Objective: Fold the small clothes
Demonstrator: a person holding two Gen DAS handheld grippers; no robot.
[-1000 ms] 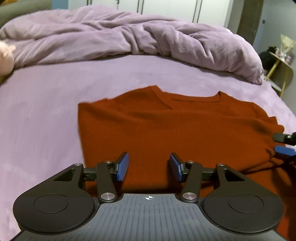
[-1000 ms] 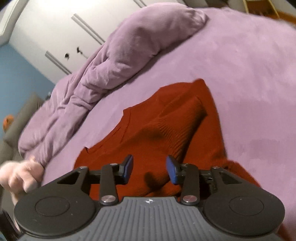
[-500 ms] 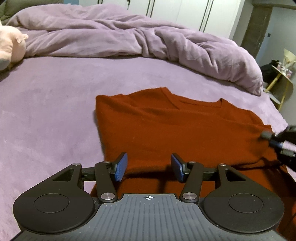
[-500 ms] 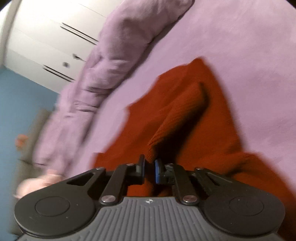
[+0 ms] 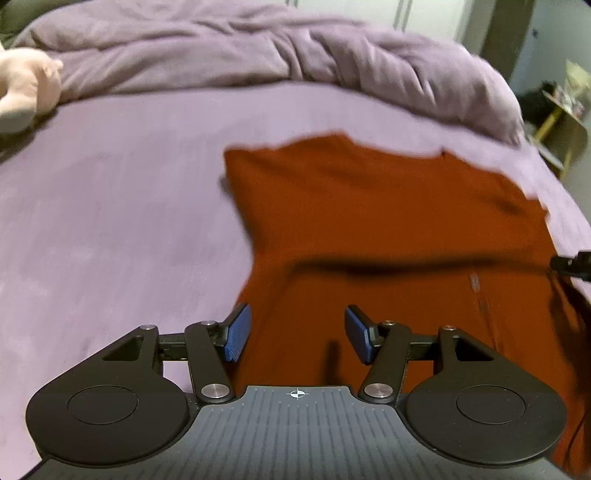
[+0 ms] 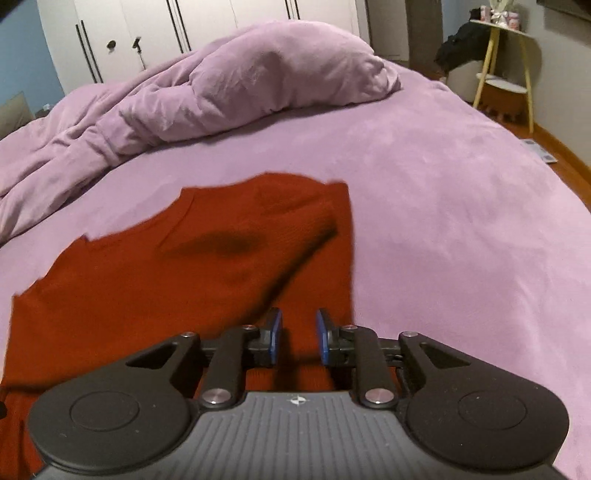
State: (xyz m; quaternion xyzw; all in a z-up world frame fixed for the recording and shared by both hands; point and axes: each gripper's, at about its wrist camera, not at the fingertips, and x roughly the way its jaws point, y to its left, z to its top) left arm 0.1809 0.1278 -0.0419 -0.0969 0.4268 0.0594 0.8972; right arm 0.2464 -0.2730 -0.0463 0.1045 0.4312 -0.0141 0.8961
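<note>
A rust-red knit sweater (image 5: 369, 221) lies on the purple bed, neckline facing away, with a sleeve folded over its body (image 6: 295, 229). My left gripper (image 5: 297, 338) is open and empty, hovering over the sweater's lower left part. My right gripper (image 6: 298, 338) is partly open over the sweater's right side; red cloth lies between and under its blue pads, and no grip shows. Its tip shows at the right edge of the left wrist view (image 5: 572, 264).
A rumpled purple duvet (image 5: 258, 48) is heaped across the far side of the bed. A pink plush toy (image 5: 26, 88) lies at the far left. White wardrobe doors (image 6: 184, 33) stand behind. A yellow-legged side table (image 6: 506, 62) stands right of the bed.
My right gripper closed on the folded sleeve half a second ago, and its jaws now stand apart again. Both views have swung, and the sweater's lower part has shifted. My left gripper stayed open.
</note>
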